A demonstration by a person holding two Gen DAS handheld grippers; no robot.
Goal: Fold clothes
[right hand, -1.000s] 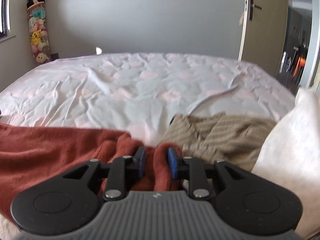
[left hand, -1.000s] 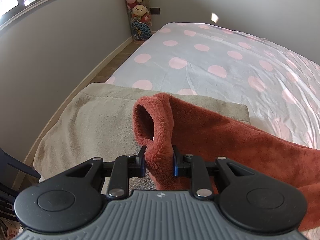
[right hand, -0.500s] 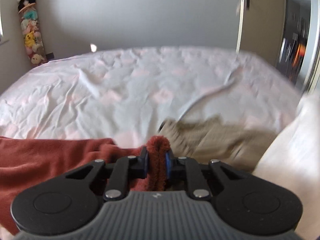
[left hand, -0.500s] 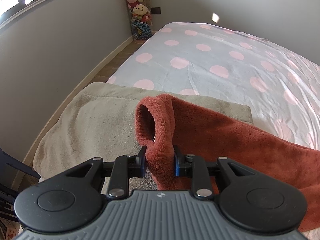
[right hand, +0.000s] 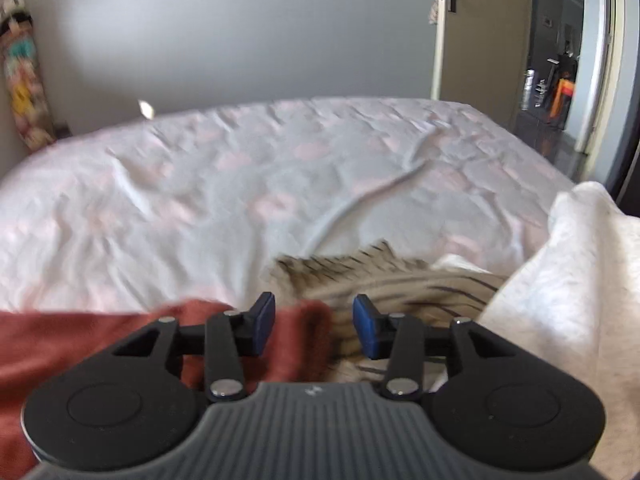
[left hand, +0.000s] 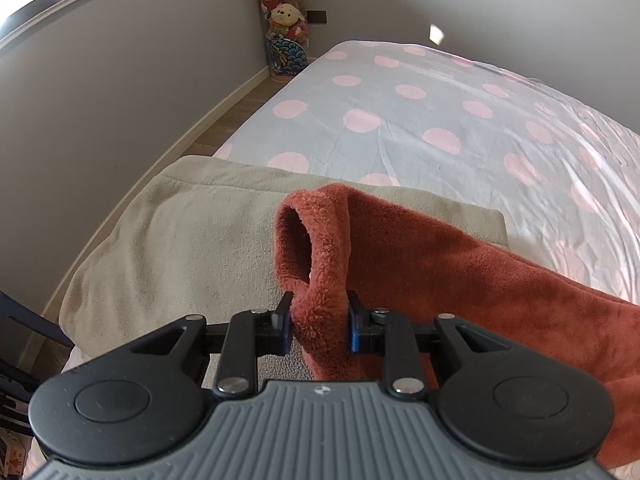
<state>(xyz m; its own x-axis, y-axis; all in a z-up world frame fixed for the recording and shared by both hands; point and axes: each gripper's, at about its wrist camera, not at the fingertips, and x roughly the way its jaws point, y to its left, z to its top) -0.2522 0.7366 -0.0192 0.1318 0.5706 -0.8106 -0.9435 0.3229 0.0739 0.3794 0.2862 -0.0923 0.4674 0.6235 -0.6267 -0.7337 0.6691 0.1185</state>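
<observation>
I've got my left gripper clamped on the rust-red fleece garment's tubular cuff, hanging over a folded beige towel on the pink-dotted grey bedsheet.

Striped garment blurred — bed too.

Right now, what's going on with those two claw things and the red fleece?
Left gripper shut on red fleece. Right gripper open, fleece beneath. Striped garment beside it.
</observation>
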